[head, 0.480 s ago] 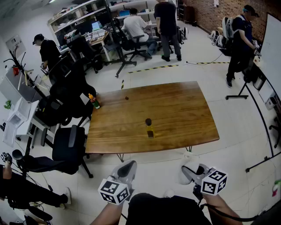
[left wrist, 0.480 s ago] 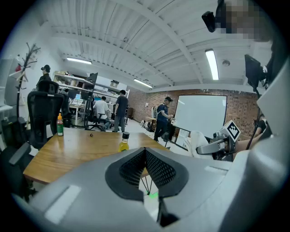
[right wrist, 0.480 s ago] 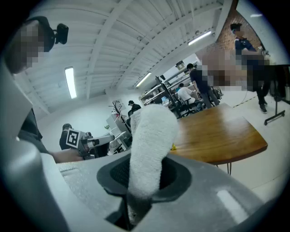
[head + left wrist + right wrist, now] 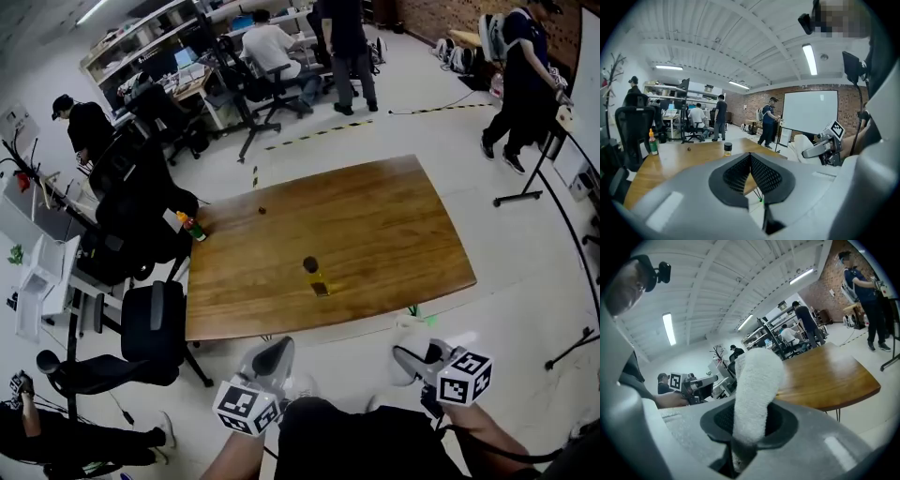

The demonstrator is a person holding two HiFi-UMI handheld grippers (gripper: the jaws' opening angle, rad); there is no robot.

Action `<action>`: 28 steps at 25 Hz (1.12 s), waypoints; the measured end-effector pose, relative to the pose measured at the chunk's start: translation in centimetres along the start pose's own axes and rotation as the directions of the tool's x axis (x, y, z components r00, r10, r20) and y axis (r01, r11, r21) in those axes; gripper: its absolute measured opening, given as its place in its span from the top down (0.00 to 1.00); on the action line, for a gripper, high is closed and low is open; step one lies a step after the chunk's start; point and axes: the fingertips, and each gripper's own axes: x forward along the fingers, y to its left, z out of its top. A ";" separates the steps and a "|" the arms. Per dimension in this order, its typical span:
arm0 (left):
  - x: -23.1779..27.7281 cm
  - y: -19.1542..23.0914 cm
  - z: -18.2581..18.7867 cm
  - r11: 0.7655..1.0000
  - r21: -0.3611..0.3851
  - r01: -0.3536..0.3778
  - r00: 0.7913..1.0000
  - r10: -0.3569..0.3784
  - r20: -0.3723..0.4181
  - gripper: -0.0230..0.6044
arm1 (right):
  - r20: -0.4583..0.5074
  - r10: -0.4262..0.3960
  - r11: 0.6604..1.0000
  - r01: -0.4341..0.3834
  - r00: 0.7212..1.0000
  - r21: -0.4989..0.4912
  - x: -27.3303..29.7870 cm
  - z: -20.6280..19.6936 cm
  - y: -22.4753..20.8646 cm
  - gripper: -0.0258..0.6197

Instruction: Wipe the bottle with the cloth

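Both grippers hang short of the table (image 4: 394, 220), out over the pale floor (image 4: 525, 319), level with each other and well apart.

Left gripper (image 4: 750, 161): claw pressed together, the ribbed pads meeting in a tight seam, nothing between them. It looks across the wood towards the bottle.

Right gripper (image 4: 751, 420): claw pinching the cloth (image 4: 757, 376), a thick white terry roll that stands up out of the jaws and curls over at the top. In the head view the cloth shows as a white lump at that gripper's front.

The bottle (image 4: 317, 278) stands upright on the table, dark cap on top and yellow below. It sits towards the near edge, roughly between the two grippers' lines of aim, but well clear of both. Neither the claw nor the cloth touches it.

Further back at the table's left corner stands an orange-capped bottle (image 4: 191, 225), also upright, and a small dark object (image 4: 262, 211) lies near the far edge; too small to say what it is.

A black chair (image 4: 155, 323) is parked just beside the table's left end. Beyond the table people sit and stand at desks (image 4: 202, 80), and another person (image 4: 520, 66) stands at the right by a whiteboard (image 4: 811, 112).
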 end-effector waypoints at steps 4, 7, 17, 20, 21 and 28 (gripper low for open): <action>2.5 2.1 0.3 0.992 0.093 0.087 0.996 -0.086 -0.013 0.88 | 0.028 -0.036 0.999 0.036 0.999 0.003 2.2 0.5 -0.9 0.85; 4.7 5.0 0.0 0.977 0.139 0.164 0.986 -0.159 -0.043 0.87 | 0.053 -0.092 0.995 0.091 0.994 0.027 4.7 0.6 -1.5 0.85; 12.4 12.1 1.2 0.811 0.254 0.527 0.850 -0.501 -0.162 0.75 | 0.205 -0.292 0.943 0.244 0.934 0.228 12.8 2.6 0.0 0.85; 14.3 11.6 0.4 0.715 0.273 0.644 0.765 -0.614 -0.197 0.68 | 0.231 -0.371 0.912 0.306 0.899 0.273 13.4 2.0 -0.2 0.85; 14.7 11.4 -0.2 0.679 0.288 0.675 0.737 -0.641 -0.216 0.65 | 0.231 -0.400 0.901 0.334 0.887 0.276 13.5 1.8 -0.3 0.85; 18.2 9.9 -2.5 0.553 0.212 0.806 0.592 -0.760 -0.268 0.55 | 0.282 -0.530 0.835 0.435 0.799 0.337 13.2 1.2 0.5 0.85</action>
